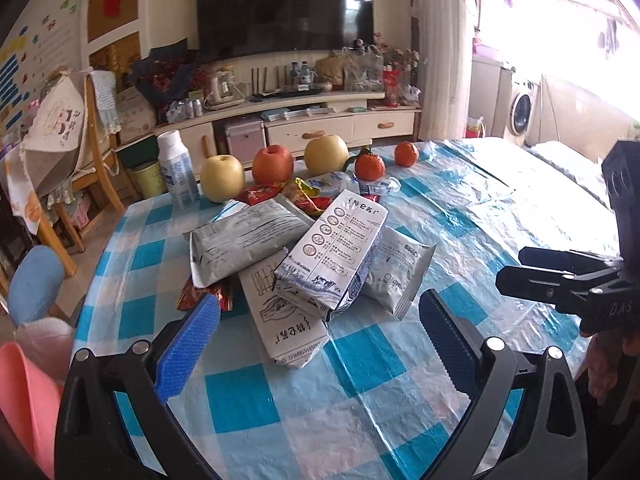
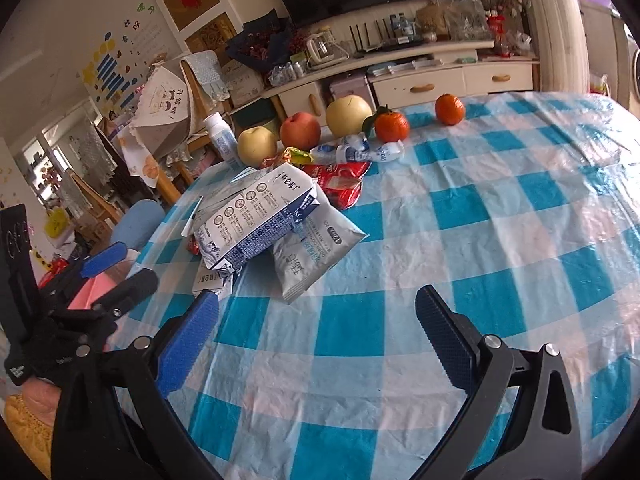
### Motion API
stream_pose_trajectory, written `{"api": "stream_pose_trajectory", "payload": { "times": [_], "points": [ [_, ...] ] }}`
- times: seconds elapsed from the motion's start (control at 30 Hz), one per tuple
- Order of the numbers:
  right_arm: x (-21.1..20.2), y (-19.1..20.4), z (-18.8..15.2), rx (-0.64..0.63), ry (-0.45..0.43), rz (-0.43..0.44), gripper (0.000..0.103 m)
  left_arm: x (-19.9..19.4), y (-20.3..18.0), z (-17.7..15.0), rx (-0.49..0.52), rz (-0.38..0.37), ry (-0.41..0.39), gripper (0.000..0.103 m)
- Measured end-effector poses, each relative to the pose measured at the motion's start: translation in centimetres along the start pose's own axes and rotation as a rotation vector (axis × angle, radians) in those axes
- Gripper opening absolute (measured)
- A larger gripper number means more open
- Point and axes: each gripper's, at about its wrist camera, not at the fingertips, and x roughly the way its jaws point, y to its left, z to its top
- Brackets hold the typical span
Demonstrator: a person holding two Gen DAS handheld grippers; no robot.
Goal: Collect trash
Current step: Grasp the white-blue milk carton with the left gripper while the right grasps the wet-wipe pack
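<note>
Pretty much nothing collected yet as far as I can tell. The trash pile, with a milk carton (image 1: 334, 248) on top of gray pouches (image 1: 244, 240) and red wrappers (image 2: 340, 184), sits on the checkered surface (image 2: 480, 240) in front of the fruit (image 1: 272, 164). Left hand-held gripper (image 1: 320, 328) is spread wide, just short of the pile, holding nothing. Right hand-held gripper (image 2: 316, 320) is spread too, also empty. The pink thing (image 1: 24, 392) at the left edge might be a bag, can't tell.
</note>
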Motion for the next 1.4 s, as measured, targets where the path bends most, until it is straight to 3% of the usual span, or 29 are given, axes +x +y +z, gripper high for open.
{"api": "stream_pose_trajectory", "payload": {
  "times": [0.2, 0.4, 0.7, 0.77, 0.97, 1.27, 1.4],
  "points": [
    [2.1, -1.4, 2.1, 0.039, 0.021, 0.020, 0.099, 4.7, -1.9, 1.6, 0.181, 0.058, 0.037, 0.098],
    [4.5, -1.3, 3.7, 0.007, 0.065, 0.021, 0.098, 8.0, -2.0, 2.3, 0.253, 0.075, 0.077, 0.098],
    [8.3, -0.2, 4.7, -0.119, 0.126, -0.027, 0.091, 9.5, -1.1, 2.9, 0.217, 0.072, 0.105, 0.096],
    [8.8, -0.3, 4.9, -0.134, 0.134, -0.044, 0.091, 9.9, -1.2, 2.8, 0.212, 0.063, 0.121, 0.082],
    [10.0, -0.5, 5.4, -0.138, 0.147, -0.052, 0.091, 10.2, -0.7, 2.7, 0.154, 0.053, 0.138, 0.074],
    [11.3, 0.3, 5.5, -0.193, 0.168, -0.044, 0.094, 8.6, 2.7, 2.2, -0.037, 0.053, 0.147, 0.071],
    [11.7, 1.5, 5.4, -0.248, 0.164, -0.035, 0.094, 7.3, 4.9, 1.5, -0.120, 0.092, 0.136, 0.071]
  ]
}}
